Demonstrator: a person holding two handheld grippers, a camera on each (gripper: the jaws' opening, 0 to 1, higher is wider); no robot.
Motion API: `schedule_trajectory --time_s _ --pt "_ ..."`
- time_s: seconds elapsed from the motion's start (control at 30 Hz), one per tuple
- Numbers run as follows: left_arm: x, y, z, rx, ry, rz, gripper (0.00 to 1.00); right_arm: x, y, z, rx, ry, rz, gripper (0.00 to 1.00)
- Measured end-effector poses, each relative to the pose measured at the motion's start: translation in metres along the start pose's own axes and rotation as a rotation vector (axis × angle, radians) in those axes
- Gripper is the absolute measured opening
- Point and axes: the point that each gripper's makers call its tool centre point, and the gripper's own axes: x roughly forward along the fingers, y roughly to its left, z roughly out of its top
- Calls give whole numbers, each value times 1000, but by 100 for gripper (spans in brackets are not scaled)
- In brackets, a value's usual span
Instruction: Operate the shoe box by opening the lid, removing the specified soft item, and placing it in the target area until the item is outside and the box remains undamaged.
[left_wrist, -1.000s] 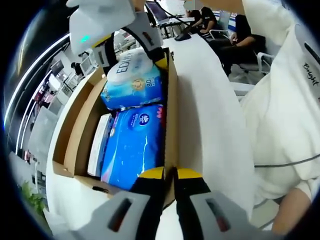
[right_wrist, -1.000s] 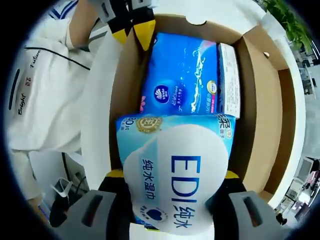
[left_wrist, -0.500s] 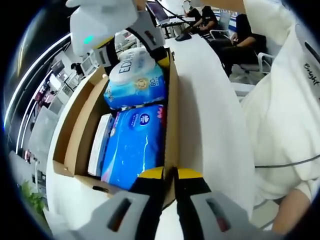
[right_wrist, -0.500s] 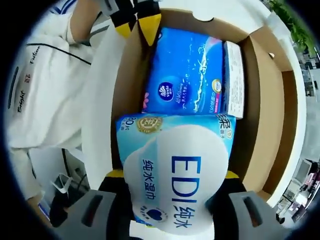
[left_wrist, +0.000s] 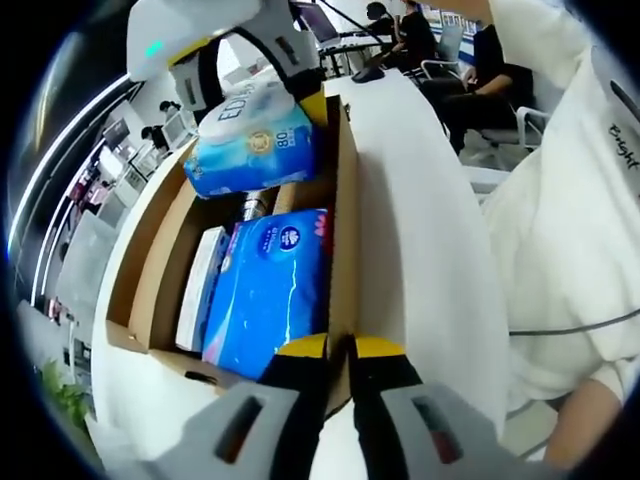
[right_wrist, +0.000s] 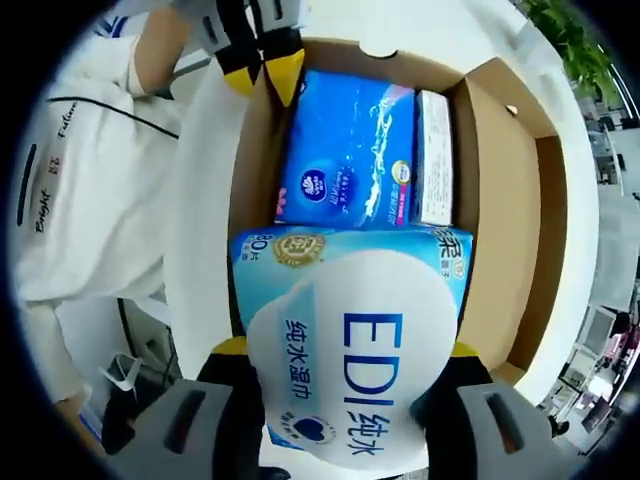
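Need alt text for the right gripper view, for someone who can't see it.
The right gripper holds a wet wipes pack marked EDI above an open cardboard box. A blue tissue pack lies inside, and the left gripper pinches the box's far wall.

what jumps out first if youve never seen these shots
The light blue EDI wipes pack, clamped in the right gripper, is raised above the open cardboard shoe box. Inside the box lies a darker blue tissue pack with a white carton beside it. The left gripper is shut on the box's near wall.
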Motion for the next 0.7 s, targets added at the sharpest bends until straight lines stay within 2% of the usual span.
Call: schedule_trajectory --time_s 0.13,0.33,0.37,0.57,0.63,0.7 --pt "0 0 0 3 4 -2 7 -2 0 0 13 -1 16 63" --pt "0 0 1 -10 0 -3 7 -2 2 -4 -31 2 8 63" --pt "0 0 1 -10 0 -3 7 -3 2 -6 -1 14 8 63" --pt "0 1 1 -11 -6 -4 7 -7 3 -6 -10 -9 4 63" --pt "0 0 1 -10 -5 -4 7 -9 7 -7 17 3 25 63" --pt "0 1 1 -15 -6 -7 7 -13 3 -3 -39 -25 -11 63"
